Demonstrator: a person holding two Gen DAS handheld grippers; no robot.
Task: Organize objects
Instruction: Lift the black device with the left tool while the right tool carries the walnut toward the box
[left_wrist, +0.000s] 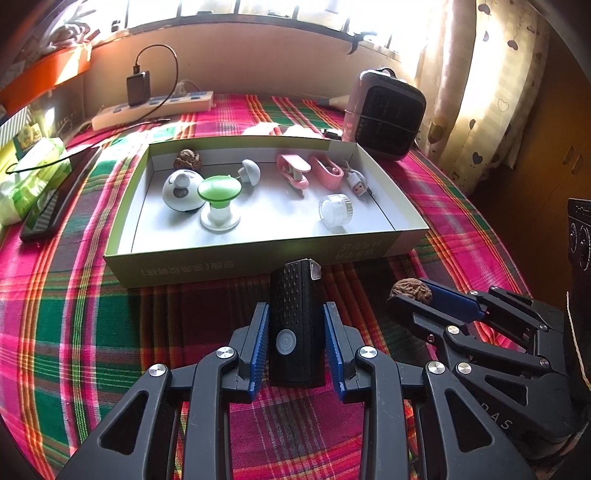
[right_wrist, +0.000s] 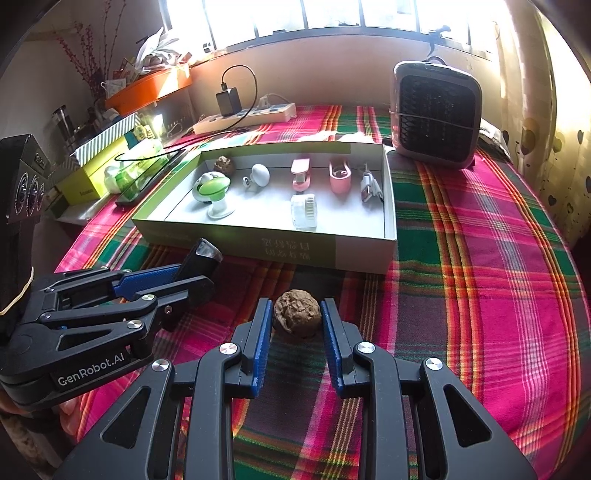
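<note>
My left gripper (left_wrist: 296, 314) is shut on a black ribbed flashlight (left_wrist: 295, 317), held in front of the near wall of the open cardboard box (left_wrist: 258, 254). My right gripper (right_wrist: 297, 314) is shut on a brown walnut (right_wrist: 297, 313), just right of the left one; it also shows in the left wrist view (left_wrist: 412, 291). The box holds another walnut (left_wrist: 188, 159), a green-topped mushroom toy (left_wrist: 219, 201), a white round toy (left_wrist: 181, 190), a small white mushroom (left_wrist: 249, 171), two pink clips (left_wrist: 293, 170), a USB cable (left_wrist: 356, 182) and a clear jar (left_wrist: 336, 210).
A plaid cloth (right_wrist: 480, 277) covers the table. A small heater (right_wrist: 436, 114) stands at the back right. A power strip with a charger (left_wrist: 147, 107) lies at the back. A tissue pack (left_wrist: 29, 177) and a dark phone (left_wrist: 51, 206) lie left of the box.
</note>
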